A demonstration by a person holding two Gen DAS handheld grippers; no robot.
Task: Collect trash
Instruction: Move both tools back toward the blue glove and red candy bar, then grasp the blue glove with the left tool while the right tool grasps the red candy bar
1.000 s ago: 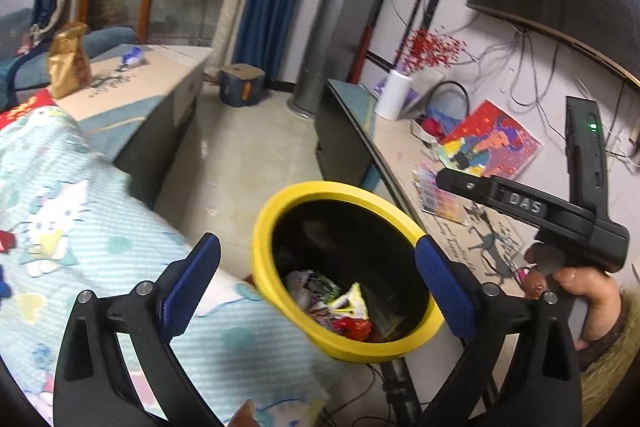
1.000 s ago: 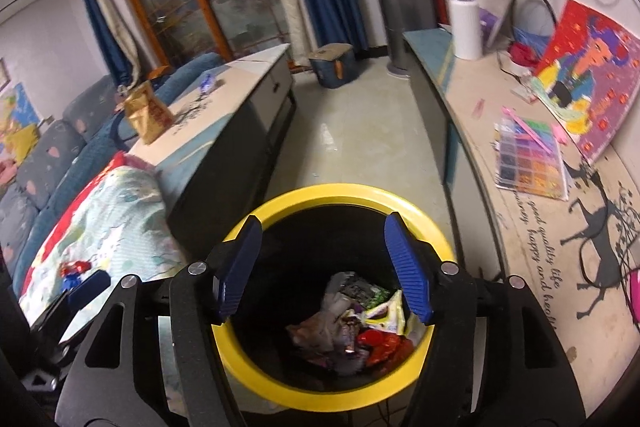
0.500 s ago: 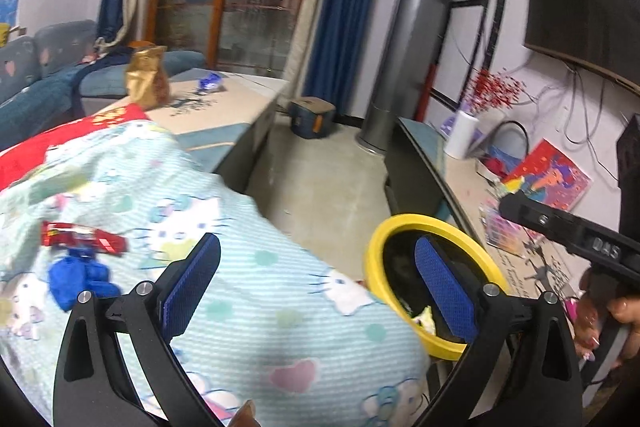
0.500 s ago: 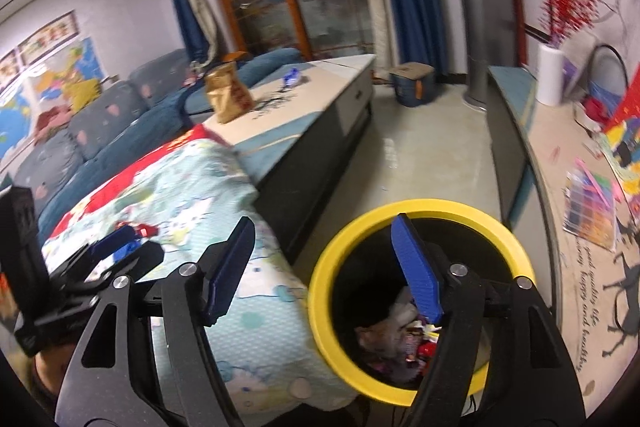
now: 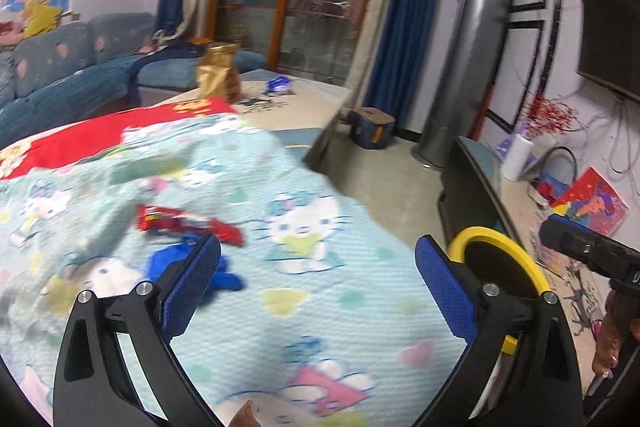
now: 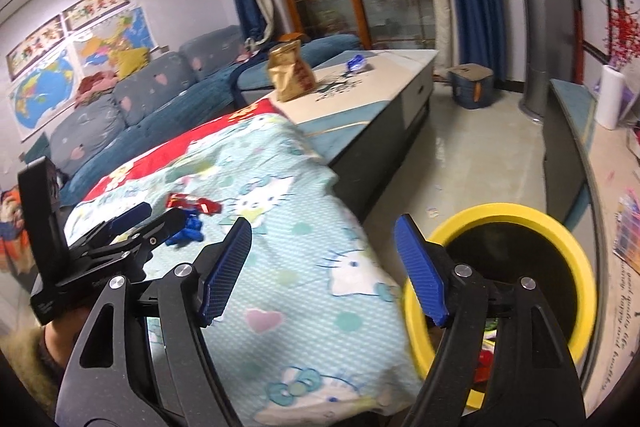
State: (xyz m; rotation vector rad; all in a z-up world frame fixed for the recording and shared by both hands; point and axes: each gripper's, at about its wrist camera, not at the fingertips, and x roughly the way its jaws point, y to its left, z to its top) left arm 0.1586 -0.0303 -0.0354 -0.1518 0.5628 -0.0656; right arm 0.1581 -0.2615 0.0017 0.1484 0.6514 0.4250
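My left gripper (image 5: 316,279) hangs over a pale turquoise blanket printed with white cartoon cats (image 5: 320,291), its two blue-padded fingers (image 5: 192,283) spread wide with nothing between them. Just ahead of the left-hand pad, a crumpled red foil wrapper (image 5: 188,221) lies flat on the blanket, and a scrunched bright blue wrapper (image 5: 224,273) sits right beside it on the near side, partly hidden behind that pad. My right gripper (image 6: 324,263) is likewise spread wide and empty, held above the blanket's near edge; from its camera I see the same red wrapper (image 6: 192,205) and blue wrapper (image 6: 186,229) side by side further up the blanket (image 6: 288,291), with my left gripper (image 6: 148,223) just in front of them, its jaws apart. The round black bin with a thick yellow rim (image 6: 516,215) stands on the floor against the blanket's hanging edge, to the right of my right gripper, and bits of colourful trash (image 6: 486,359) show at the bottom of it behind my right finger. From the left camera the bin (image 5: 496,239) peeks out past the right pad. Beyond the blanket, a crinkled gold paper bag (image 6: 290,71) stands upright on a low beige-topped table (image 6: 384,67), with a small blue wrapper (image 6: 356,63) lying further along the tabletop.
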